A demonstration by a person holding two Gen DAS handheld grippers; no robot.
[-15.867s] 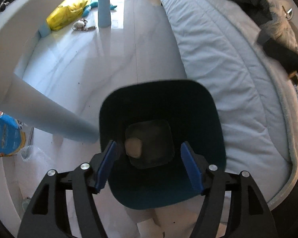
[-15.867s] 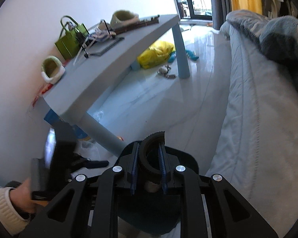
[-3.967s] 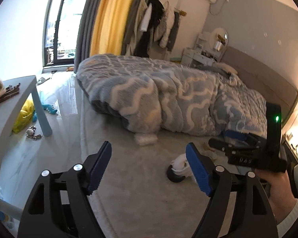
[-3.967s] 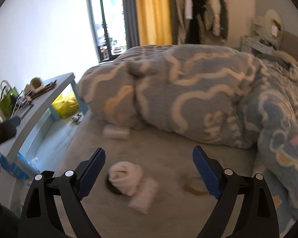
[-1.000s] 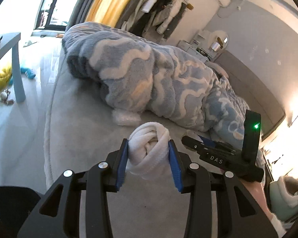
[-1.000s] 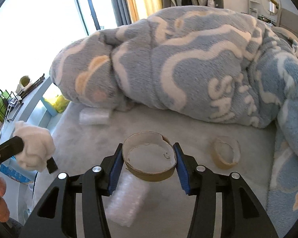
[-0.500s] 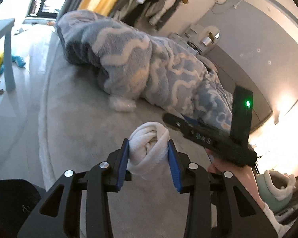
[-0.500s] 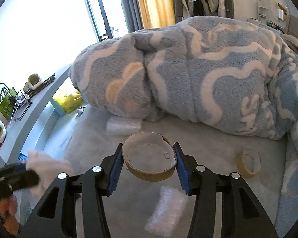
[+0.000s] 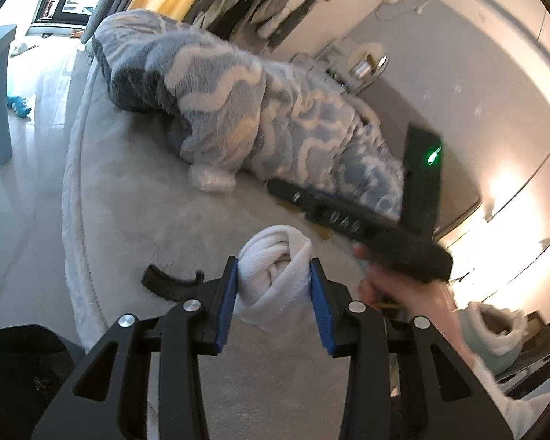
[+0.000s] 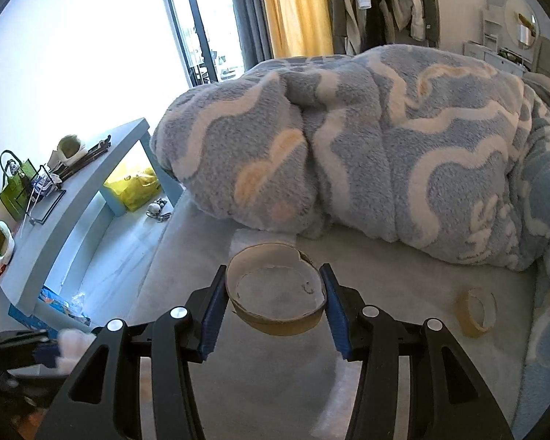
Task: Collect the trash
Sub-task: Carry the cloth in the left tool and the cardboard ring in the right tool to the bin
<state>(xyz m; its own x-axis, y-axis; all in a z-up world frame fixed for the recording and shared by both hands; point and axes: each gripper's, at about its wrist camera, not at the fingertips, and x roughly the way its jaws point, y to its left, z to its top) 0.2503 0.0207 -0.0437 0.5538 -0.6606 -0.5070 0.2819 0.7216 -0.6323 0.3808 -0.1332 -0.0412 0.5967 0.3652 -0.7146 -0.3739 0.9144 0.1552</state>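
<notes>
My left gripper is shut on a rolled white cloth wad, held above the grey bed sheet. My right gripper is shut on a brown cardboard tape ring, also lifted over the bed. In the left wrist view the right gripper's black body appears blurred at the right, with a hand on it. A second tape ring lies on the sheet at the right. A clear plastic packet rests at the blanket's edge. A black curved piece lies on the sheet near the bed's edge.
A thick blue and white blanket fills the back of the bed. A grey-blue table with a green bag stands left, a yellow bag under it. A dark bin's rim shows at lower left.
Both grippers kept their loads. The right gripper swung left, so the second ring and blanket slid right in its view. The right gripper's body crossed closer in the left view.
</notes>
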